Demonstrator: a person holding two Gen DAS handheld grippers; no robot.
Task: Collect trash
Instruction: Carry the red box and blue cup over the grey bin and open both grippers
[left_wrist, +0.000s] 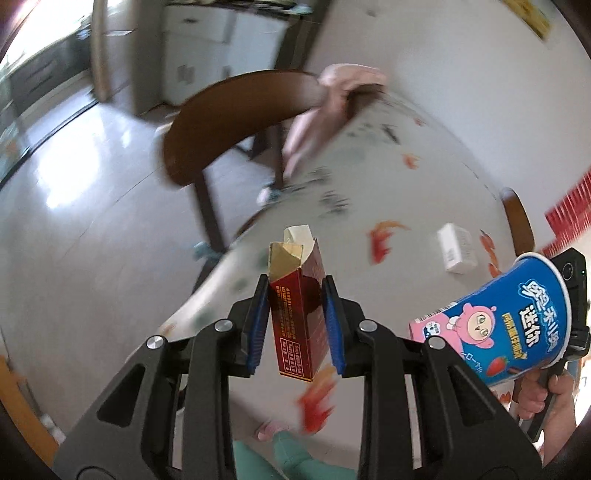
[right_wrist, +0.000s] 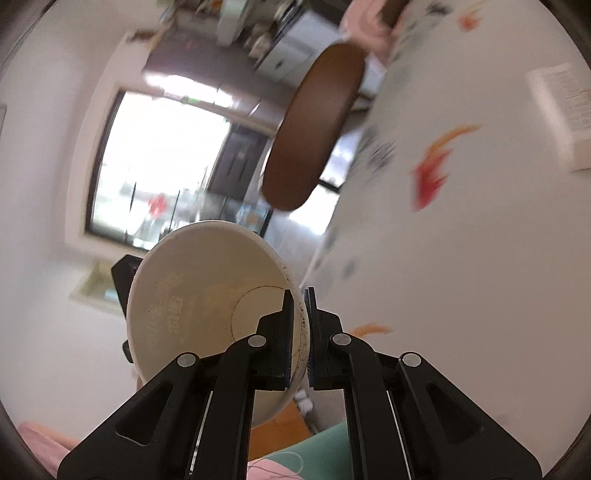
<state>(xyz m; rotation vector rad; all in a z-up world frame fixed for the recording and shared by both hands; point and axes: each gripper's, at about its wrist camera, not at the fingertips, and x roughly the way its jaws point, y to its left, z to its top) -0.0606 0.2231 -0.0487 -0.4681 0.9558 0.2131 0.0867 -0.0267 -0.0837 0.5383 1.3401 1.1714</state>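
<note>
Tablecloth (left_wrist: 424, 184) backs red carton (left_wrist: 299, 314); only right wrist shows cup's inside (right_wrist: 207, 295).

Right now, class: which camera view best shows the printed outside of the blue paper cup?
The left wrist view: the blue paper cup shows its printed blue and pink side there, held by the right gripper. The right wrist view shows only the cup's plain white inside and its rim pinched in the right gripper.
</note>
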